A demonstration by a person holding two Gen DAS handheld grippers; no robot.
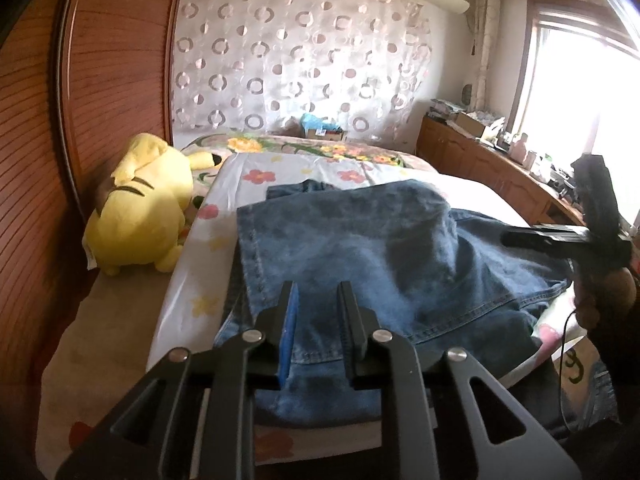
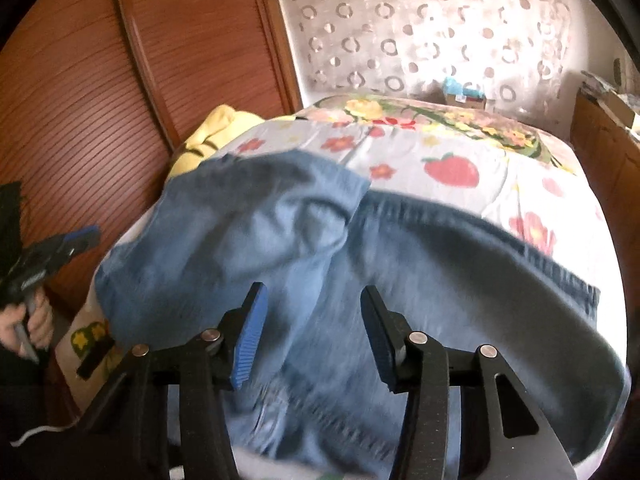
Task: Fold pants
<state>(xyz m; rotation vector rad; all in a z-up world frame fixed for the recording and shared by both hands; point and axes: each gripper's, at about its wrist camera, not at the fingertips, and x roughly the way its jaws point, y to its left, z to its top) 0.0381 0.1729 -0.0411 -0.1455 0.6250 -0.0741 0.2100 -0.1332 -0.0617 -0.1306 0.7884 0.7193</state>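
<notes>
Lying folded, rumpled on floral bed (image 1: 208,280): blue jeans (image 1: 360,248); both grippers' jaws parted, gripping nothing.

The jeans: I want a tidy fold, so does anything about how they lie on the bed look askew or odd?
Yes. The jeans are folded over, but the top layer sits skewed and rumpled, humped rather than flat, and its edges do not line up with the layer beneath. Nothing looks torn or spilled. The yellow plush toy lies slumped beside them.
</notes>
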